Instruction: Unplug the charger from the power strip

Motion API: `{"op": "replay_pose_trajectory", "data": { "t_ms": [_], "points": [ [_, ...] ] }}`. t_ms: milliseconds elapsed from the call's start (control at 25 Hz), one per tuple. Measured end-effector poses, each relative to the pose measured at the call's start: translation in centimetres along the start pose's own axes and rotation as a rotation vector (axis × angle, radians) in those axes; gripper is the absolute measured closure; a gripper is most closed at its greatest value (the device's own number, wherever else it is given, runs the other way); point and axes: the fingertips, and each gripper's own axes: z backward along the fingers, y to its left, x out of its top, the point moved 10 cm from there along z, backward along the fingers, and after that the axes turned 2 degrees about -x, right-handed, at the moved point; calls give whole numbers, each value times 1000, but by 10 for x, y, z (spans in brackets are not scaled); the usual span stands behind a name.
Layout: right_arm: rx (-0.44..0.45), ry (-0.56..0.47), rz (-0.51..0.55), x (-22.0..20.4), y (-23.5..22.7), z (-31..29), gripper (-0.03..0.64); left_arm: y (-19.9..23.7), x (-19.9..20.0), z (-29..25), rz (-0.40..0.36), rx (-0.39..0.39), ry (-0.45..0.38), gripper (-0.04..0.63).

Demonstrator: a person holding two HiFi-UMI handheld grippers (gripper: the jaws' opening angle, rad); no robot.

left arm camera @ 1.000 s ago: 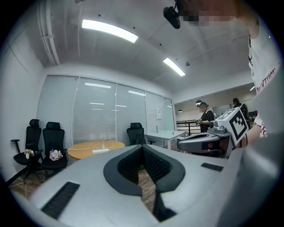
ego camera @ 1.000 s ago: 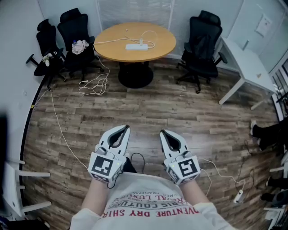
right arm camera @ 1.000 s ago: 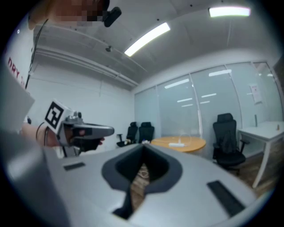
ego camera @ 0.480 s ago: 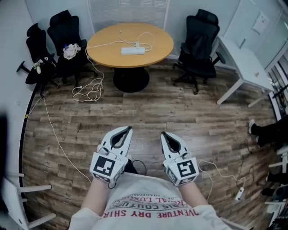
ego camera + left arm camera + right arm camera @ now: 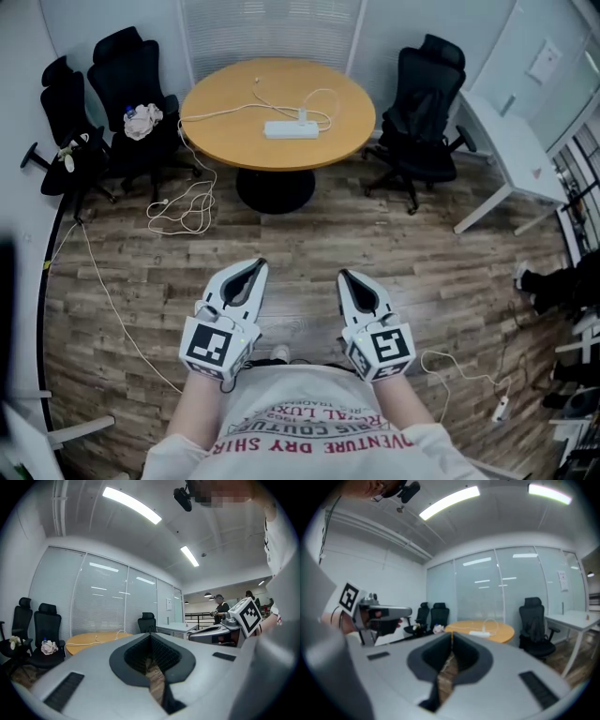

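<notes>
Charger [image 5: 302, 116] stands plugged in white power strip [image 5: 284, 129]; left claw [image 5: 258, 266] and right claw [image 5: 343, 276] closed, empty.

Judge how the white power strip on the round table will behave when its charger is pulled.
Probably light: the power strip is a slim bar lying loose, so it may slide or lift. Its cable looks floppy, draping off the table.

On the round desk [image 5: 225, 141], the power strip [image 5: 285, 129] is too small to show its sockets. The charger [image 5: 302, 115] is only a white speck, possibly seated near the strip's right end. The forearms [image 5: 195, 414] are cut off by the lower edge.
</notes>
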Motion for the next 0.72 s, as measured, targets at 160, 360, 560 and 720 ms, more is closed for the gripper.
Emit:
{"op": "replay_pose_trajectory", "data": {
  "t_ms": [160, 360, 560, 720],
  "points": [
    [17, 39, 37, 5, 7, -41, 588, 41, -10, -9, 50, 26, 21, 563],
    [39, 78, 56, 5, -4, -91, 588, 76, -20, -26, 84, 70, 50, 563],
    [76, 95, 49, 0, -27, -144, 588, 109, -35, -55, 113, 129, 54, 563],
    [83, 97, 41, 1, -65, -193, 588, 128, -38, -96, 108, 174, 69, 563]
  ]
}}
